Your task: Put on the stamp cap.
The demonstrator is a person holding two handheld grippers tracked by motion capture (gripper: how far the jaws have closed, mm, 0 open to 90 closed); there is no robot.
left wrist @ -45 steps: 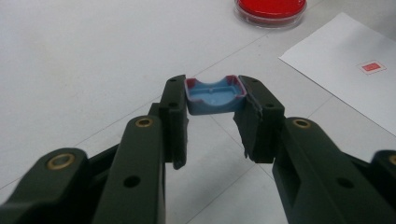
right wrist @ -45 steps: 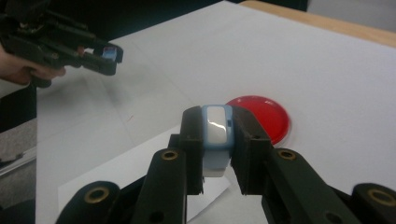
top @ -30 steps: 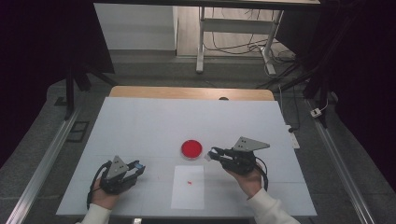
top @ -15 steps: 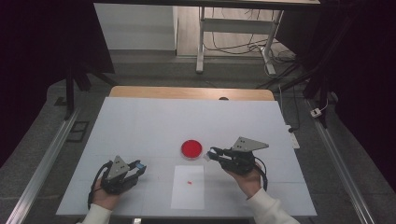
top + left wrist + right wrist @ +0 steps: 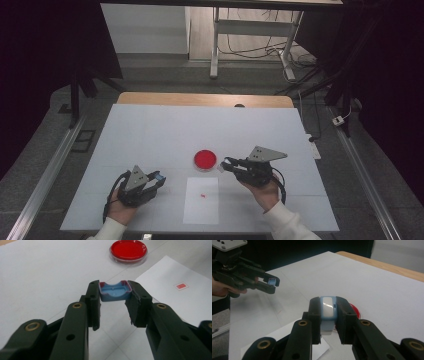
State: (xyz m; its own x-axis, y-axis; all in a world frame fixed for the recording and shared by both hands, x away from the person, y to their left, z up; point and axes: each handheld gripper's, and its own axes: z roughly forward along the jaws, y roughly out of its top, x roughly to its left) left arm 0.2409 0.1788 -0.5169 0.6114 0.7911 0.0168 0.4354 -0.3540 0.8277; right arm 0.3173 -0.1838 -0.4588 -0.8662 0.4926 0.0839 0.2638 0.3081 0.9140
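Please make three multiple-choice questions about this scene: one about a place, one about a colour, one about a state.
1. Where does the small red square lie?
A. on the white sheet
B. inside the dish
C. on the wooden edge

2. What colour fills the round dish?
A. green
B. red
C. yellow

3. How is the left gripper?
A. open, with nothing in it
B. lying on the table
C. shut on a blue piece

Key: 1 A, small red square rests on white sheet. 2 B, round dish is red. 3 C, left gripper clamps blue piece.
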